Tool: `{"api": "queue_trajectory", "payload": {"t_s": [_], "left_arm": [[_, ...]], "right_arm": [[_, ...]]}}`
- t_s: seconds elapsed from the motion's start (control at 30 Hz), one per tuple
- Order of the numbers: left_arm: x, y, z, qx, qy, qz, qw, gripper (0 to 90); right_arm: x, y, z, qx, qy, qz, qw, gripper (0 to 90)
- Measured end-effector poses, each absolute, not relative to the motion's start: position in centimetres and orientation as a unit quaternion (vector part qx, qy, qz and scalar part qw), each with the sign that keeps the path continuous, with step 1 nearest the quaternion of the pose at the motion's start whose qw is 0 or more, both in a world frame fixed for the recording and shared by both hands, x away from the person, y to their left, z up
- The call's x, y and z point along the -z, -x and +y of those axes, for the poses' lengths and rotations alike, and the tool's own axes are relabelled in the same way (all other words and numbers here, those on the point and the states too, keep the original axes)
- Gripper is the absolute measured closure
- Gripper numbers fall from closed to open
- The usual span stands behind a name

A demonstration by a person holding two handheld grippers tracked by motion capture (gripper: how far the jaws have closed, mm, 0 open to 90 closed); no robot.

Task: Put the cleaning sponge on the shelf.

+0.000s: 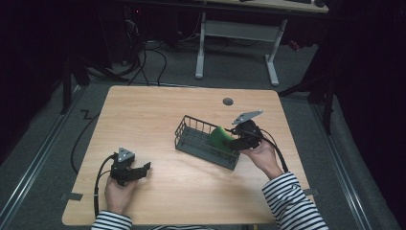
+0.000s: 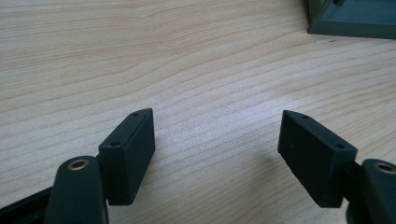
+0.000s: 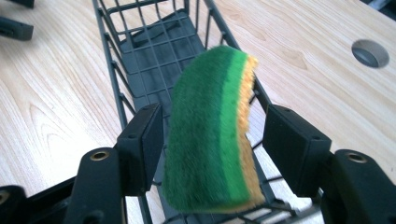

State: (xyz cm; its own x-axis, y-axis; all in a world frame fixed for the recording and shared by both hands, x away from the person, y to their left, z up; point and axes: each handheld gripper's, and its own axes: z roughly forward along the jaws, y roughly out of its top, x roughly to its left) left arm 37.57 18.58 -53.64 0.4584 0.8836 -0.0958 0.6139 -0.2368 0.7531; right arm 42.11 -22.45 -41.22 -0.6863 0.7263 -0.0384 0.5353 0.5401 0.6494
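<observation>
The right gripper (image 3: 212, 135) has its fingers spread around the sponge (image 3: 210, 135) at the wire basket's (image 1: 191, 125) end (gaps both sides); the left gripper (image 2: 217, 154) stands open above bare worktop (image 1: 158, 103).

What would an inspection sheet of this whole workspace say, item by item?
Surface: light wooden table with a round grommet hole.
Job's things: dark wire basket; green and yellow sponge on edge over the basket's near end, between the jaws of the right gripper.
Clutter: nothing seen.
Grippers: right gripper's jaws stand apart with gaps either side of the sponge; left gripper open, holding nothing, over bare wood.
Cables: black cable trails from the left gripper; dark cords on the floor.
Surroundings: grey carpet, white desk legs, dark room.
</observation>
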Motion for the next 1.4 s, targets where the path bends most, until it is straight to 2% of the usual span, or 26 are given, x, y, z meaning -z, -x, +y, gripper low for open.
{"api": "queue_trajectory", "payload": {"t_s": [0.73,1.4], "left_arm": [[53.6,-37.6,18.6,-0.180,-0.766,0.489,0.377,28.0],[53.6,-37.6,18.5,-0.180,-0.767,0.488,0.376,28.0]], "right_arm": [[37.9,-38.4,-29.1,-0.383,-0.431,0.792,0.201,44.0],[38.1,-35.4,-32.9,-0.413,-0.466,0.754,0.208,45.0]]}}
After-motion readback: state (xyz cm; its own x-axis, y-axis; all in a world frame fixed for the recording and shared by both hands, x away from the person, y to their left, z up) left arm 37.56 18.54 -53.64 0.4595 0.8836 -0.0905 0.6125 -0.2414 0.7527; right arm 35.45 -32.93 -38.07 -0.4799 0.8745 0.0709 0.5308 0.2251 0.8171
